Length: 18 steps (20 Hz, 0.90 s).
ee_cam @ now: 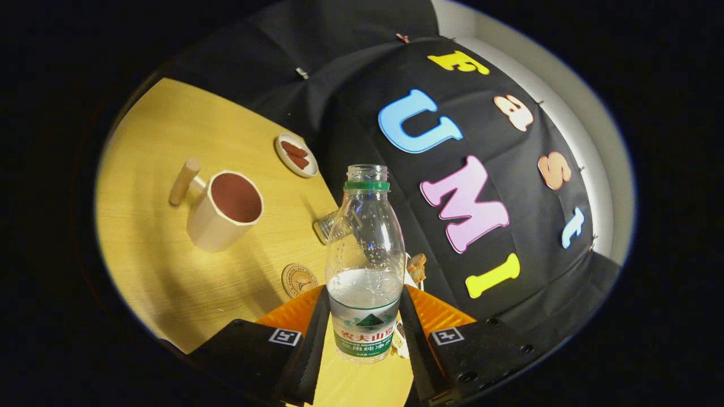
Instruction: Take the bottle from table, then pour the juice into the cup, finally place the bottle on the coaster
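A clear plastic bottle (pixel 365 265) with a green neck ring, no cap and liquid in its lower half stands between my two fingers. My gripper (pixel 362 328) is shut on the bottle, both black pads pressing its labelled lower part. The view is tilted, and the bottle is lifted off the wooden table (pixel 158 265). Beyond the fingers to the left stands a cream cup (pixel 225 210) with a dark red inside and a wooden handle. A round wooden coaster (pixel 298 280) lies on the table just ahead of the left finger (pixel 314 333), beside the bottle's base.
A small white dish (pixel 296 154) with brown-red pieces sits at the table's far edge beyond the cup. A small clear glass (pixel 327 225) lies behind the bottle. Something pale brown (pixel 417 267) peeks out to the right of the bottle.
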Each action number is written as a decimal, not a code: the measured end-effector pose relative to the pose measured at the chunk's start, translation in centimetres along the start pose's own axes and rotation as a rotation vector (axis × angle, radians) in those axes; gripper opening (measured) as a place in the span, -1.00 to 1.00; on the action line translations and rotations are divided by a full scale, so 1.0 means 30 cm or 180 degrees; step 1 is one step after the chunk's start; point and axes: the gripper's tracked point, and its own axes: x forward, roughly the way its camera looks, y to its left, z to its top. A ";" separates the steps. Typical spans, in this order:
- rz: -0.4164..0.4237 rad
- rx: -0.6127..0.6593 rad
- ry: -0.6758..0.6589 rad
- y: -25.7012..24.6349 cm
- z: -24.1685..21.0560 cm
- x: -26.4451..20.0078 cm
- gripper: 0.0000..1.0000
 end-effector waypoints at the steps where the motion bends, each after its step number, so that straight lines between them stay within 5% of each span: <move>1: 0.0033 -0.0068 0.0012 0.015 0.003 0.005 0.36; 18: 0.0350 -0.1463 0.0174 0.117 0.002 0.088 0.36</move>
